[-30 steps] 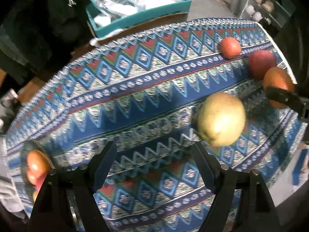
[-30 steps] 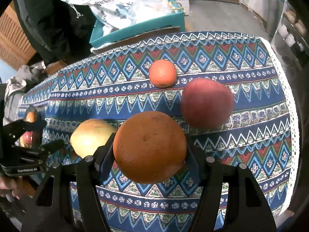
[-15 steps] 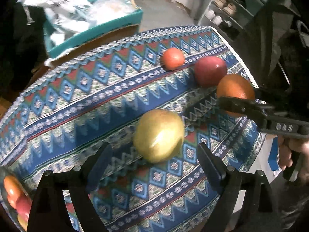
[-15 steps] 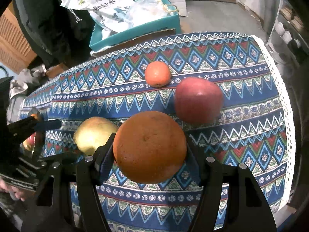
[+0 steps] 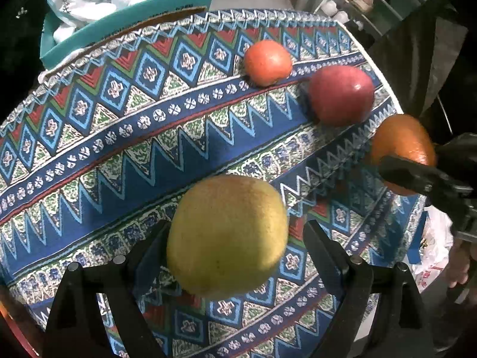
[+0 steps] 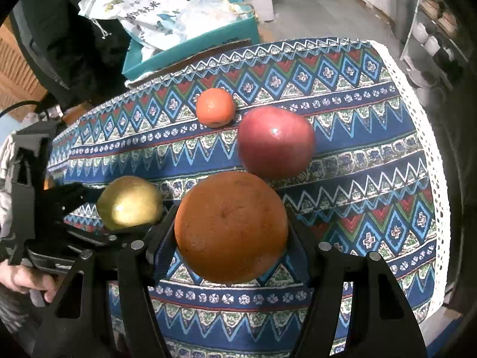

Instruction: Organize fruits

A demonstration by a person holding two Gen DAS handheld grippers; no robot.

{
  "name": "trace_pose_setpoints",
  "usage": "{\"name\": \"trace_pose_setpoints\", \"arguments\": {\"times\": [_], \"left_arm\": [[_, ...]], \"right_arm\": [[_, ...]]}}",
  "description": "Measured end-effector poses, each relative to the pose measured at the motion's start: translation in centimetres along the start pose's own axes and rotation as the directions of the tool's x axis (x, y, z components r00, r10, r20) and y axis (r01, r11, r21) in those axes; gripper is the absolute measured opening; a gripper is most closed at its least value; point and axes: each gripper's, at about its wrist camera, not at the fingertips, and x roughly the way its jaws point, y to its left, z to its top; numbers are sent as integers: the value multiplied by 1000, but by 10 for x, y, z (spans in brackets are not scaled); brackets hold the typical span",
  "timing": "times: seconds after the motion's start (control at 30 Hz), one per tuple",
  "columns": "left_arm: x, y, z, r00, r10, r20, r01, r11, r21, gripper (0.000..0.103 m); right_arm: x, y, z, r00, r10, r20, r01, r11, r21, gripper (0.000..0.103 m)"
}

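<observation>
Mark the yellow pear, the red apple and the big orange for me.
yellow pear (image 5: 226, 235): left wrist view, middle of its skin.
red apple (image 6: 275, 141): right wrist view, centre of its front face.
big orange (image 6: 231, 226): right wrist view, middle of its peel.

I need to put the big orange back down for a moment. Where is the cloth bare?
The widest bare stretch of tablecloth runs from the yellow pear up to the teal box, left of the small orange. Another lies right of the red apple, up to the lace edge. It is crowded around the large orange.
</observation>
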Motion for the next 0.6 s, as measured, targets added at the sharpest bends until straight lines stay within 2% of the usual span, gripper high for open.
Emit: {"name": "trace_pose_setpoints", "arguments": {"times": [0.1, 0.2, 0.3, 0.47, 0.6], "left_arm": [[9, -1, 0, 1000, 10, -7, -10, 1000, 2, 90], [10, -5, 1, 999, 29, 18, -29, 999, 29, 90], [11, -8, 1, 998, 41, 37, -43, 998, 43, 75], [8, -8, -4, 998, 41, 51, -44, 997, 63, 75], [1, -5, -14, 996, 68, 60, -72, 995, 71, 75]], "right_arm": [[3, 1, 1, 1000, 3, -4, -3, 1000, -5, 65], [5, 4, 1, 1000, 4, -8, -4, 1000, -9, 66], [7, 6, 1, 1000, 4, -11, -4, 1000, -12, 66], [9, 9, 2, 1000, 1, -14, -1, 1000, -17, 65], [8, 13, 3, 1000, 0, -11, -1, 1000, -28, 65]]}}
